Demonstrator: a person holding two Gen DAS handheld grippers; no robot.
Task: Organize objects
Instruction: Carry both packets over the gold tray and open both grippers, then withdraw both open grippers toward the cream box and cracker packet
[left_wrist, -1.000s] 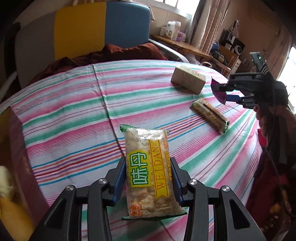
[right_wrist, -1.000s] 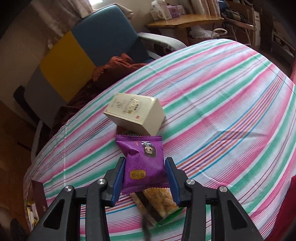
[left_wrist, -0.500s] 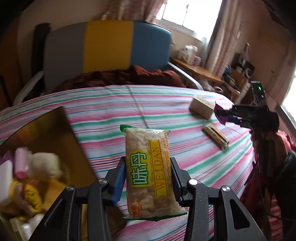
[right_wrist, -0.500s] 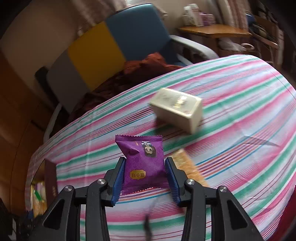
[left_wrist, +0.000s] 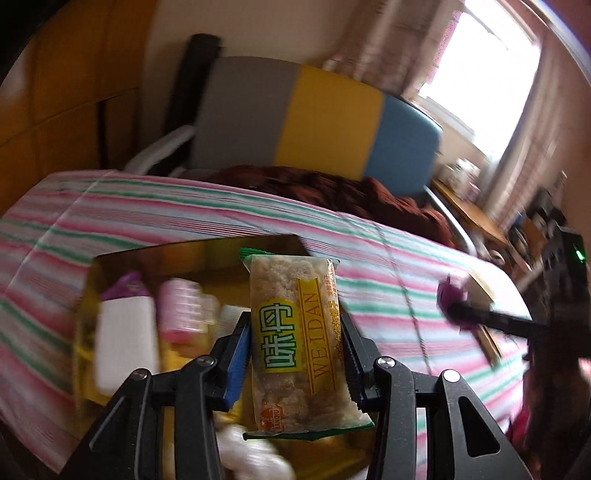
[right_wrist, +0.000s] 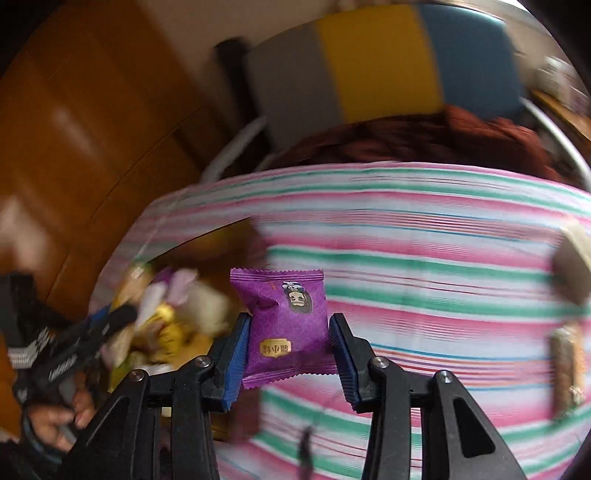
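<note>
My left gripper (left_wrist: 293, 345) is shut on a clear rice-cracker packet with a yellow and green label (left_wrist: 295, 343), held above an open gold box (left_wrist: 184, 254) that holds several snacks. My right gripper (right_wrist: 288, 345) is shut on a purple snack packet (right_wrist: 284, 321), held over the striped tablecloth to the right of that box (right_wrist: 207, 240). The right gripper with its purple packet also shows at the right edge of the left wrist view (left_wrist: 454, 299). The left gripper shows at the left of the right wrist view (right_wrist: 107, 325). Both views are blurred.
The striped cloth (right_wrist: 424, 266) covers a round table. A pale carton (right_wrist: 572, 258) and a long snack bar (right_wrist: 565, 365) lie at its right. A grey, yellow and blue chair (left_wrist: 314, 118) with a dark red cloth (left_wrist: 325, 188) stands behind the table.
Both grippers have swung left across the table with their packets. The left one has gone from over the bare cloth to above the gold box. The carton and bar have slid to the right edge.
</note>
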